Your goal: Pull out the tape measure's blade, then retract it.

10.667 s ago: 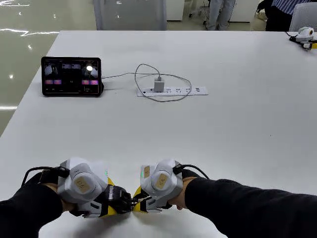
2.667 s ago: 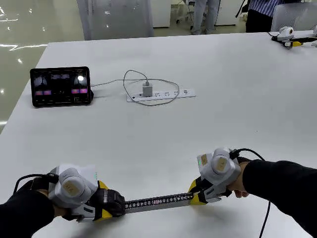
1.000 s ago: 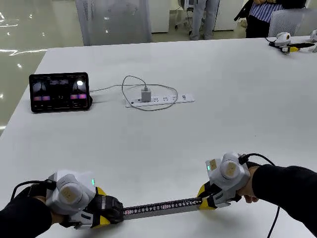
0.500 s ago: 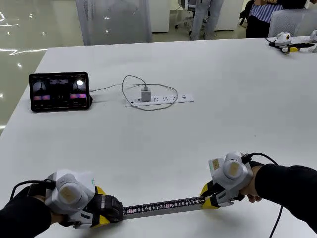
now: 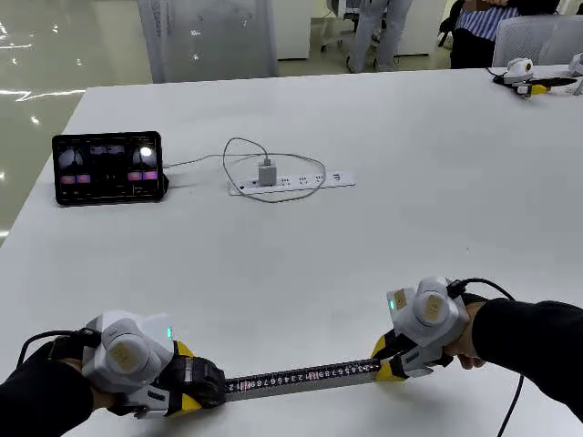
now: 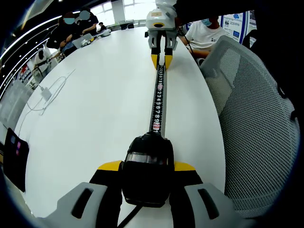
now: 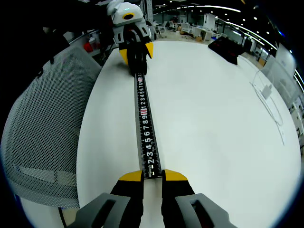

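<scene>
My left gripper (image 5: 196,387) (image 6: 147,168) is shut on the black tape measure case (image 6: 148,166) (image 5: 202,382) at the near left of the white table. Its dark blade (image 5: 305,374) (image 6: 158,97) (image 7: 144,128) with white numbers runs rightward just above the tabletop to my right gripper (image 5: 381,362) (image 7: 152,176), which is shut on the blade's end. In the left gripper view the right gripper (image 6: 161,50) appears at the far end of the blade. In the right gripper view the left gripper (image 7: 135,50) holds the case at the far end.
A tablet (image 5: 108,168) stands at the far left of the table (image 5: 383,228). A white power strip (image 5: 291,182) with a charger and looped cable lies beyond the middle. Other gripper devices (image 5: 537,77) lie at the far right corner. A mesh chair (image 6: 256,118) stands by the near edge.
Over the last second my right gripper has moved slightly further right, drawing a little more blade out of the case. The left gripper has held the case nearly still.
</scene>
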